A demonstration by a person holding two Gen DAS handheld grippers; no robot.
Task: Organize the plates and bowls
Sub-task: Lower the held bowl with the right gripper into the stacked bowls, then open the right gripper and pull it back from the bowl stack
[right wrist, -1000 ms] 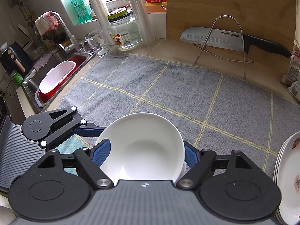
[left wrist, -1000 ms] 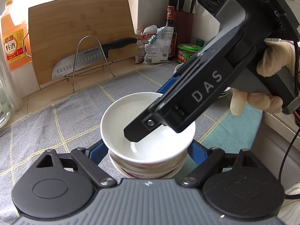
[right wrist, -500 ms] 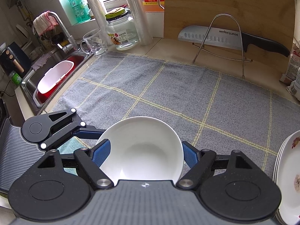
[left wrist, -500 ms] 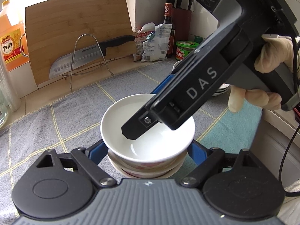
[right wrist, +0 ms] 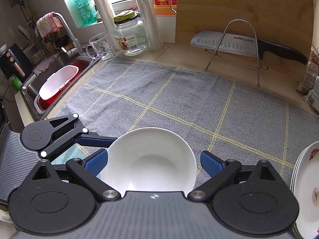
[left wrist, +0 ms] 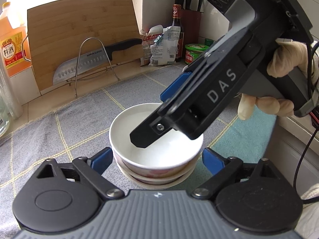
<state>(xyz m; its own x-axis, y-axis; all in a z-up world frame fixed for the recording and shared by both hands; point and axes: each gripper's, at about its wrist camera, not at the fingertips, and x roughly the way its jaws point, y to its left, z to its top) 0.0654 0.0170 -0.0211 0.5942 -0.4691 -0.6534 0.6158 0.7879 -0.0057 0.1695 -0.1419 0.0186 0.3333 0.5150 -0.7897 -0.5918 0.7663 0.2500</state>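
1. Since the earlier frames the left tool [left wrist: 155, 160] jaws have just been opening; the blue pads [left wrist: 100, 160] now stand clear of the top bowl's sides, with the bowl between them but not pressed. The gaps at the right tool's pads have widened too
2. Left tool: jaws apart, straddling the bowl stack, nothing clamped
3. Right tool [right wrist: 153, 162]: jaws apart, small gaps visible between its blue pads [right wrist: 95, 162] and the bowl rim, so no grip
4. In the left wrist view the right tool body reaches down over the bowl from the upper right, held by a gloved hand [left wrist: 279, 83]
5. White bowl [left wrist: 157, 151] sits nested on top of a stack of patterned bowls [left wrist: 157, 177], on the grey checked cloth [right wrist: 179, 95] covering the worktop
6. Stack of plates [right wrist: 307, 189] with a floral print lies at the right edge of the right wrist view, apart from the bowls
7. Behind: bamboo cutting board [left wrist: 79, 33] leaning on the wall, knife [left wrist: 93, 61] resting on a wire rack [left wrist: 91, 59]
8. Far left in the right wrist view: sink [right wrist: 57, 79] with a white tub in it, glass jar [right wrist: 129, 35] and mug [right wrist: 101, 46] near its edge
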